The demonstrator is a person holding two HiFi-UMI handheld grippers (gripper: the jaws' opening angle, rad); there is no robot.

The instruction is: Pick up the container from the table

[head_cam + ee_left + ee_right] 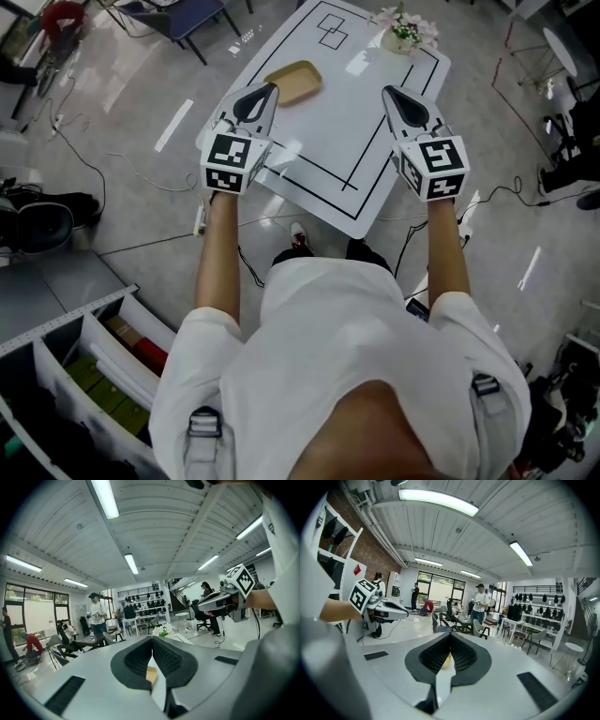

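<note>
Left gripper view: the container (pixel 151 674) is showing only as a tan sliver behind the closed jaws of the left gripper (pixel 152 639), its outline being lost. Right gripper view: the right gripper (pixel 450 635), jaws together, is masking all but a yellowish patch (pixel 446 660), too small to identify. Head view: the left gripper is covering the table's (pixel 319 141) left corner; the shelving (pixel 84 366) is running off the lower left edge
</note>
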